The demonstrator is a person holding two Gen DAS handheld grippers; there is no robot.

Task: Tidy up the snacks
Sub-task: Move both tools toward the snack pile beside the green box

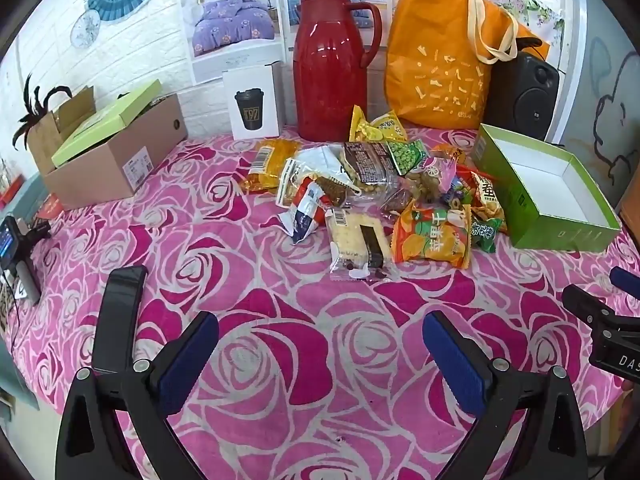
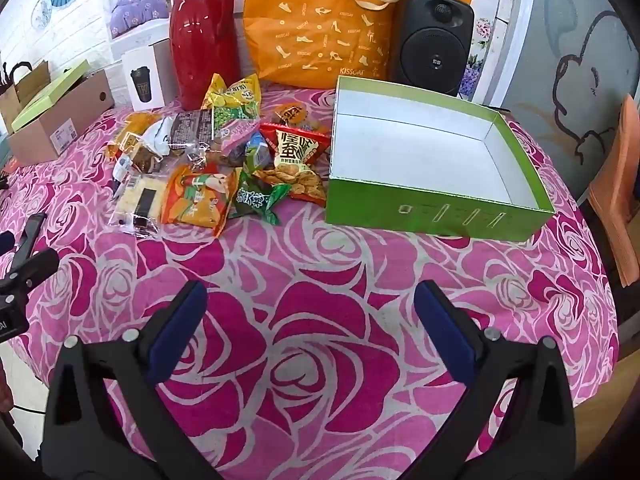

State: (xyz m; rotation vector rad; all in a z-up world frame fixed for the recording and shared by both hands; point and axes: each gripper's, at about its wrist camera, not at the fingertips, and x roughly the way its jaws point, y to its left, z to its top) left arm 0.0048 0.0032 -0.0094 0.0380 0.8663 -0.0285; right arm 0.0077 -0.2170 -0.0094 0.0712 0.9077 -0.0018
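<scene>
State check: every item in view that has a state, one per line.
Left claw: open, holding nothing.
Right claw: open, holding nothing.
Green cardboard box: lidless, nothing inside.
Pile of snack packets: loose on the cloth, beside the box.
Red plastic jug: upright, lid shut.
Brown cardboard carton: open.
</scene>
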